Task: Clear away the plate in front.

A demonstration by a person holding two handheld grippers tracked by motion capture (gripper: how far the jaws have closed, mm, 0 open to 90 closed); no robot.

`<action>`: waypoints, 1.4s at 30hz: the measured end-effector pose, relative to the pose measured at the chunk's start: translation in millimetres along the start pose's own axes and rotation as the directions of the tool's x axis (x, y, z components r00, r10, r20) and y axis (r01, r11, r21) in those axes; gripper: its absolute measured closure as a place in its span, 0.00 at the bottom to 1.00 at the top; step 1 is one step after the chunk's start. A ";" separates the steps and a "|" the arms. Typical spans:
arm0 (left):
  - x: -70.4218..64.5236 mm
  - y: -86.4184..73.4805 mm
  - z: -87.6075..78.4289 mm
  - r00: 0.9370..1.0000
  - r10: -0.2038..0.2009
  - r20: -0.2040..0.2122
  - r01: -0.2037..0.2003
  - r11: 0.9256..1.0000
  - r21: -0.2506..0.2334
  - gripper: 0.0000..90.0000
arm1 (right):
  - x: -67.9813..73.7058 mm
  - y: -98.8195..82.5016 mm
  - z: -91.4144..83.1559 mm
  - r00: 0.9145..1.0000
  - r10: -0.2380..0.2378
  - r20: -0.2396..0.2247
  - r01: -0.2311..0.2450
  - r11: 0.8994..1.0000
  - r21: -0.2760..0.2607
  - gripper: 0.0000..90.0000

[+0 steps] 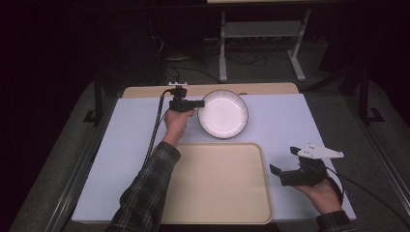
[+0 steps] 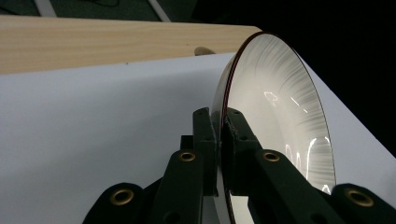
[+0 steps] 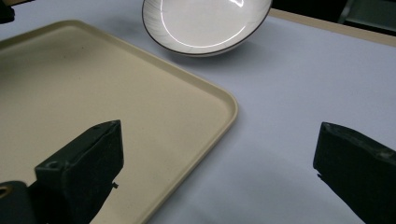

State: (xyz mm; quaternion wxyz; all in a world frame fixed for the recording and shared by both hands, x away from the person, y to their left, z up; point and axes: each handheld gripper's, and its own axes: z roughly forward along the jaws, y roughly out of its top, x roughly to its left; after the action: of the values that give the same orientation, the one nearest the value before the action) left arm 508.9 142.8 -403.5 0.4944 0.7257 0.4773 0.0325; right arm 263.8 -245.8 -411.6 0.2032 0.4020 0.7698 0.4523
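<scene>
A white ribbed plate [image 1: 223,114] with a dark rim sits on the white mat at the back middle of the table. My left gripper [image 1: 199,103] is shut on its left rim; in the left gripper view the two black jaws pinch the plate's [image 2: 280,112] edge between them, gripper [image 2: 220,122]. A beige tray [image 1: 212,183] lies in front of the plate, bare. My right gripper [image 1: 281,160] hovers open beside the tray's right edge, its jaws wide apart over the mat in the right gripper view [image 3: 219,154], with the tray [image 3: 93,93] and plate [image 3: 205,23] ahead.
The white mat [image 1: 290,125] covers the table, with a wooden strip [image 1: 145,91] along the far edge. A metal stand [image 1: 261,34] stands on the floor beyond the table. Black cables trail from both grippers.
</scene>
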 end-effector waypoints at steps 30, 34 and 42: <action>-31.3 -22.1 -113.4 0.977 0.193 0.093 -0.198 0.979 0.041 0.95 | 4.3 1.0 0.6 1.000 -0.003 -0.008 0.002 1.000 -0.018 0.01; -31.7 -34.5 -122.0 0.975 0.200 0.101 -0.207 0.976 0.063 0.95 | 5.3 1.7 1.1 1.000 -0.007 -0.008 0.006 1.000 -0.024 0.01; -32.6 -59.8 -129.1 0.972 0.195 0.131 -0.208 0.973 0.098 0.95 | 5.9 1.1 2.3 1.000 -0.007 0.000 0.007 1.000 -0.019 0.01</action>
State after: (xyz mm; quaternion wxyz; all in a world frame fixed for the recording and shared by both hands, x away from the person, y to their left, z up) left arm 384.7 211.2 -368.7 0.4752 0.7975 0.3716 0.0121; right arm 262.3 -239.5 -411.6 0.2088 0.3973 0.7668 0.4589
